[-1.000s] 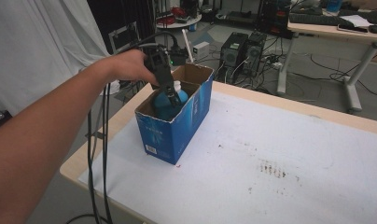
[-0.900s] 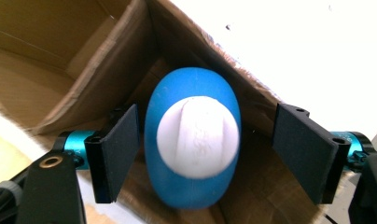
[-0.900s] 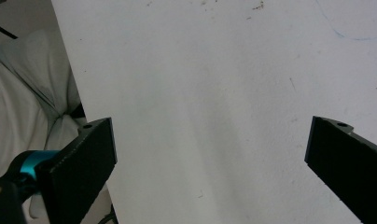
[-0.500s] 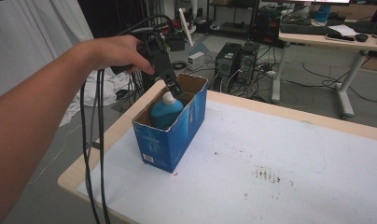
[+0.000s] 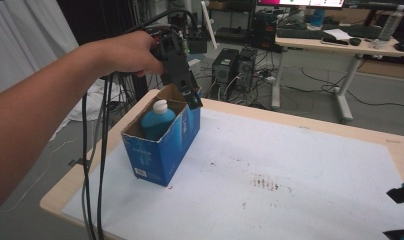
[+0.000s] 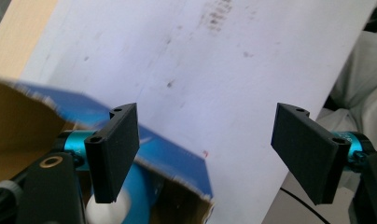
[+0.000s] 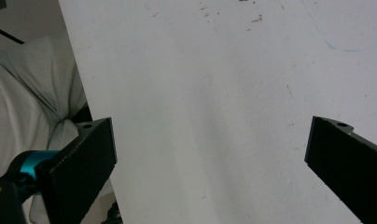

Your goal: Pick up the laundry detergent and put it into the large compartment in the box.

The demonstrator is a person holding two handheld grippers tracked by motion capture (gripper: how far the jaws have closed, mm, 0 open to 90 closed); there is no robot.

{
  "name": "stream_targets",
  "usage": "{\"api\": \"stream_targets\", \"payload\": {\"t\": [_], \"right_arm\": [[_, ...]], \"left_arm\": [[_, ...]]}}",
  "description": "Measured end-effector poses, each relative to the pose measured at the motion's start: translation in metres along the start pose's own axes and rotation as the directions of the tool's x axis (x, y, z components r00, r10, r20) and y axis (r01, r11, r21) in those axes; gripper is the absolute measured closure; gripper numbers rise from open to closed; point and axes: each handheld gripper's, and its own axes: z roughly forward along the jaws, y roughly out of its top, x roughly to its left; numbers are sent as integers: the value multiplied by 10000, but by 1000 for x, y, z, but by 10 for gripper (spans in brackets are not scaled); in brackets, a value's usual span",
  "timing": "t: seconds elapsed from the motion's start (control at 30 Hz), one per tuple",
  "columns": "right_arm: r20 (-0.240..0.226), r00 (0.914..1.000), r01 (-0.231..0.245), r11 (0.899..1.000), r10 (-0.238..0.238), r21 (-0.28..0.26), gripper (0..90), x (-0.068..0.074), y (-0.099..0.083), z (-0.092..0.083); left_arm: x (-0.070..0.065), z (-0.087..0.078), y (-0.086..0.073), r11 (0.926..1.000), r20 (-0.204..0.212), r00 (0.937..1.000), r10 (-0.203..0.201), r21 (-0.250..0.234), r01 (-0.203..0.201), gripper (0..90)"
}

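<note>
Blue bottle (image 5: 157, 121) with a white cap stands upright inside the open blue cardboard box (image 5: 162, 145) at the counter's (image 5: 300, 160) left side. From above, the left hand-held gripper (image 5: 192, 97) hangs over the box's far rim, empty. Its own view shows jaws spread wide above the box corner (image 6: 177, 163). The right hand-held gripper (image 7: 210, 168), also wide open, faces bare white counter (image 7: 214, 93)

desk (image 5: 335, 46) – far right | computer towers (image 5: 235, 67) – floor
</note>
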Motion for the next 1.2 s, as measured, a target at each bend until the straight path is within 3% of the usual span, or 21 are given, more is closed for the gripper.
{"api": "stream_targets", "payload": {"t": [0.07, 0.23, 0.33, 0.43, 0.63, 0.87, 1.2], "right_arm": [[4, 10000, -59, 10000, 59, 19, 11, 1, 0, -1], [26, 10000, -20, 10000, 20, -61, 11, 2, -1, -2], [39, 10000, -29, 10000, 30, -72, 11, 2, -2, -3], [51, 10000, -29, 9999, 30, -99, 11, 3, -3, -4], [31, 10000, 0, 9999, 1, -148, 11, 4, -2, -3], [-5, 10000, 0, 9999, 0, -145, 11, 3, 2, 2], [-13, 10000, -27, 9999, 27, -139, 11, 4, 5, 7]], "left_arm": [[-5, 5, 9, 9998, 116, 9997, 210, -41, -209, 161], [-16, 17, 29, 9964, 389, 9956, 849, -43, -848, 159], [-21, 23, 39, 9945, 438, 9936, 1041, -132, -1037, 57], [-24, 28, 47, 9943, 322, 9939, 1051, -206, -1044, 16], [-28, 40, 58, 9912, 288, 9908, 1320, 82, -1323, 16], [-35, 62, 74, 9893, -54, 9893, 1459, -3, -1459, 16], [-46, 102, 91, 9811, 555, 9804, 1890, 305, -1908, 16]]}}
